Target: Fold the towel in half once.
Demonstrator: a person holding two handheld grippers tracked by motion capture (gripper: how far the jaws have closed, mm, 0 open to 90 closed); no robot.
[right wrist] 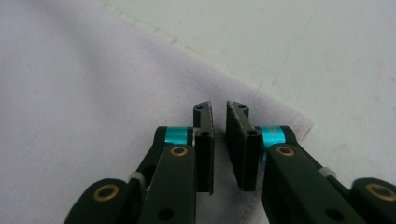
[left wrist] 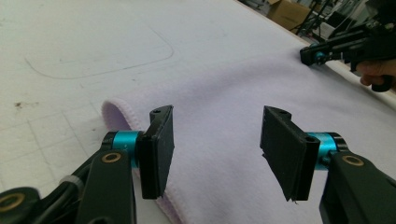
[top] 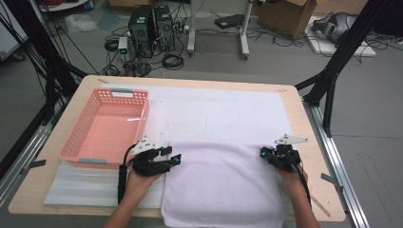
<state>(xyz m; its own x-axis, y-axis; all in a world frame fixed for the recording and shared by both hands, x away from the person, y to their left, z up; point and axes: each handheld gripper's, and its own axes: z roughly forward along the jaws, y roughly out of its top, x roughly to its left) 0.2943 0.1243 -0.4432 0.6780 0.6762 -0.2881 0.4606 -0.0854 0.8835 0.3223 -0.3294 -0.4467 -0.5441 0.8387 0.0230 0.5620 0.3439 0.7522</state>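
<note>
Grey floor (top: 285,61) w/ PC towers (top: 152,26), cables, cardboard box (top: 290,14).

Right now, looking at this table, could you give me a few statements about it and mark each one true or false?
1. The pink basket stands on the table's left part. True.
2. The towel lies inside the basket. False: it lies spread on the white mat, beside the basket, which holds nothing.
3. The left gripper has its jaws wide apart over the towel's corner. True.
4. The right gripper stands wide open. False: its jaws are nearly together, with a narrow gap, above the towel's other far corner.
5. The towel is dark blue. False: it is pale lilac.
</note>
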